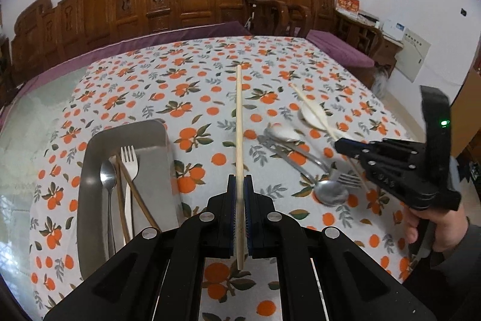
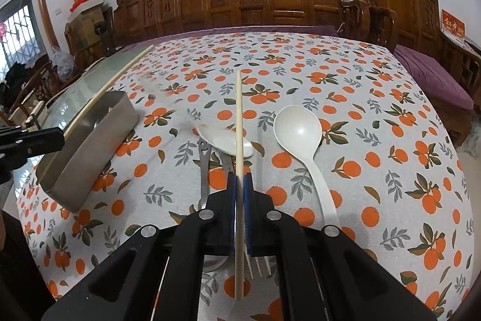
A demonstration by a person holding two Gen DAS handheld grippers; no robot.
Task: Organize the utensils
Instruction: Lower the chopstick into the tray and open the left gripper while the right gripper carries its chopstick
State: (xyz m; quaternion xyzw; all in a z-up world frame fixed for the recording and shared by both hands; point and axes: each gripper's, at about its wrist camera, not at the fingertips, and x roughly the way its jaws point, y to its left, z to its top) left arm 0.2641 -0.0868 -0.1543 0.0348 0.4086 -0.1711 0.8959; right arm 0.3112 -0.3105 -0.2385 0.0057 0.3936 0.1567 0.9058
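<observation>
The surface (image 1: pixel 210 74), covered in an orange-print cloth, carries a steel tray (image 1: pixel 90 170) on its left side and a loose heap of cutlery on its right. In the tray already lie a metal spoon (image 1: pixel 107 179), a white fork (image 1: pixel 129 167) and a pair of dark chopsticks (image 1: pixel 136 194), all running lengthwise along it.

The left gripper (image 1: pixel 240 182) hovers just right of the tray, its jaws clenched on a pale wooden chopstick (image 1: pixel 239 116) whose long axis points straight ahead, roughly parallel to the tray's long side. The tray sits down and to the left of those jaws, so a short sideways shift should bring the stick over it without much turning.

The right gripper (image 2: pixel 239 182) hangs over the heap, jaws likewise clenched on a second pale chopstick (image 2: pixel 239 116), also aligned with its fingers. From its view the tray lies well off to the left, beyond the left gripper, so the left hand is plainly nearer and should drop first, I'd judge.

Still loose beneath the right gripper: a large white ladle (image 2: pixel 300 134), a smaller white spoon (image 2: pixel 224 139), a steel handle (image 2: pixel 204 170) with a cut-out face, and white fork tines (image 2: pixel 260 266) at the near edge.
</observation>
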